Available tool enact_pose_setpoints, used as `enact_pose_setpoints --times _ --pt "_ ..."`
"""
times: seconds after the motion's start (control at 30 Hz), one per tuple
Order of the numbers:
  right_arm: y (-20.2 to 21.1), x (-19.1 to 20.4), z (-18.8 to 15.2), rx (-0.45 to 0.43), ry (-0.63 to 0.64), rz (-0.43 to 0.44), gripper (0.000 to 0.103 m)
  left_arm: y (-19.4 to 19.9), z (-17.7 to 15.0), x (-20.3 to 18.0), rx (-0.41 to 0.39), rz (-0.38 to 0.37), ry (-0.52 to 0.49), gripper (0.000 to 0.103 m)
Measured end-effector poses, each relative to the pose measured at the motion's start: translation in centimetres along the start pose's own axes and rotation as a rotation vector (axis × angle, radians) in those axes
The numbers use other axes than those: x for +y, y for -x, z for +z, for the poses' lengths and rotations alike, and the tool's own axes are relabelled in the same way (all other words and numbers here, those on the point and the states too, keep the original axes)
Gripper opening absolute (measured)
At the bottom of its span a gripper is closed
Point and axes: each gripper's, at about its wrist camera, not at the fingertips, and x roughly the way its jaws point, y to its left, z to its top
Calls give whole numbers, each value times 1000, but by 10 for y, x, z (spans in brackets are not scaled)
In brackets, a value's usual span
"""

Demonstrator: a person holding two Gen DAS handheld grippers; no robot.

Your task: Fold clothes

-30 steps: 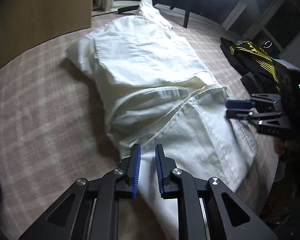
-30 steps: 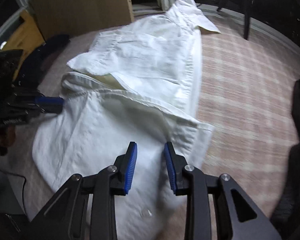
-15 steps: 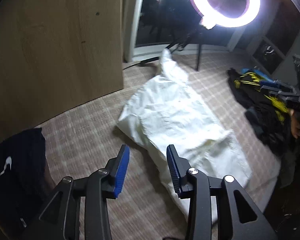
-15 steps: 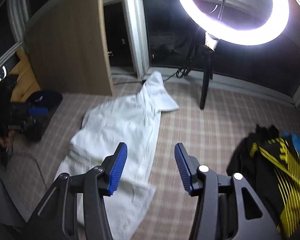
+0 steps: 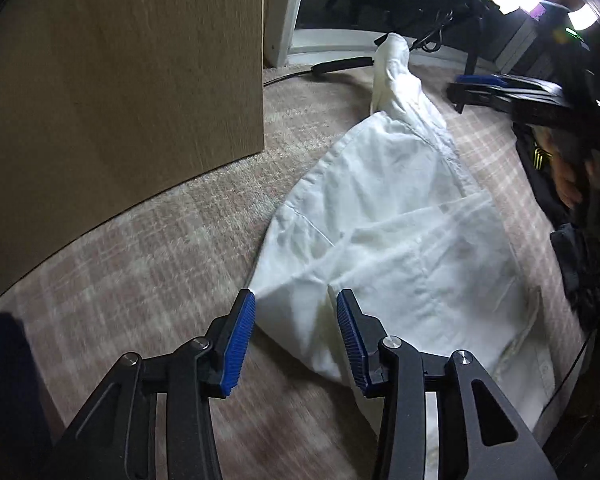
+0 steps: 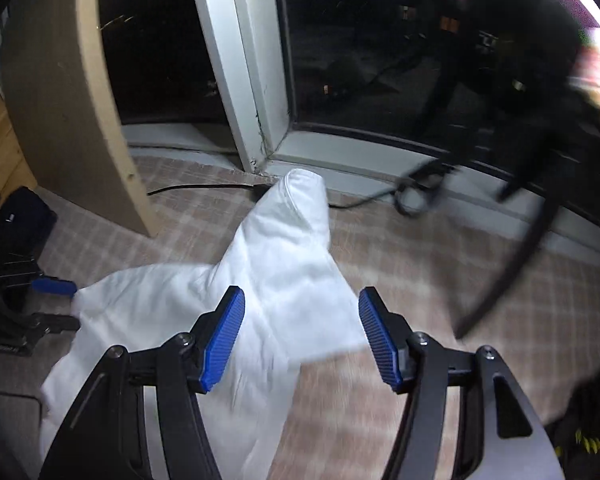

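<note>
A white shirt (image 5: 400,216) lies partly folded on the checked carpet, one narrow end (image 6: 296,208) reaching toward the window. My left gripper (image 5: 296,340) hovers over the shirt's near left corner. Its jaws are opening, and cloth shows below the gap but is not pinched. My right gripper (image 6: 300,332) hangs over the shirt's narrow upper part, its jaws opening too, with nothing pressed between the blue pads. The right gripper (image 5: 472,84) also shows at the upper right of the left wrist view, held by a hand. In the right wrist view the left gripper (image 6: 56,286) sits at the shirt's left edge.
A tall wooden panel (image 5: 120,80) stands left of the shirt. Beyond it are a window frame (image 6: 252,80) and a black cable (image 6: 204,188). A black tripod leg (image 6: 512,264) crosses the carpet at the right. Dark clothes (image 5: 580,256) lie to the right, and a dark garment (image 6: 16,216) to the left.
Both grippers, nearly shut low over the shirt's hem a second ago, now stand with wider jaws. Both have travelled along the shirt toward its window end.
</note>
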Motion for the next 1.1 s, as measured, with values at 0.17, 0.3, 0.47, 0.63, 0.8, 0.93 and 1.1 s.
enact_pose_setpoints --times 0.17,0.3,0.47,0.63,0.8,0.93,1.1 --pt "-44 -1 11 31 59 28 59 1 3 10 -10 -9 -7 42" --pt "-63 -3 13 51 75 71 59 -13 4 9 35 -7 -41 42" --pt "-67 -9 8 27 41 139 58 -21 3 -5 39 -3 -112 41" --pt "-60 -5 1 3 53 188 20 -19 2 -8 8 -4 -124 20" --pt "-23 -5 2 -103 16 212 9 -3 0 -5 -19 -25 -99 5" --pt "30 -2 -3 -202 8 233 8 26 -8 -16 -68 -25 -123 4" --pt "96 6 -20 -301 -2 245 8 65 -20 -34 -126 -20 -172 2"
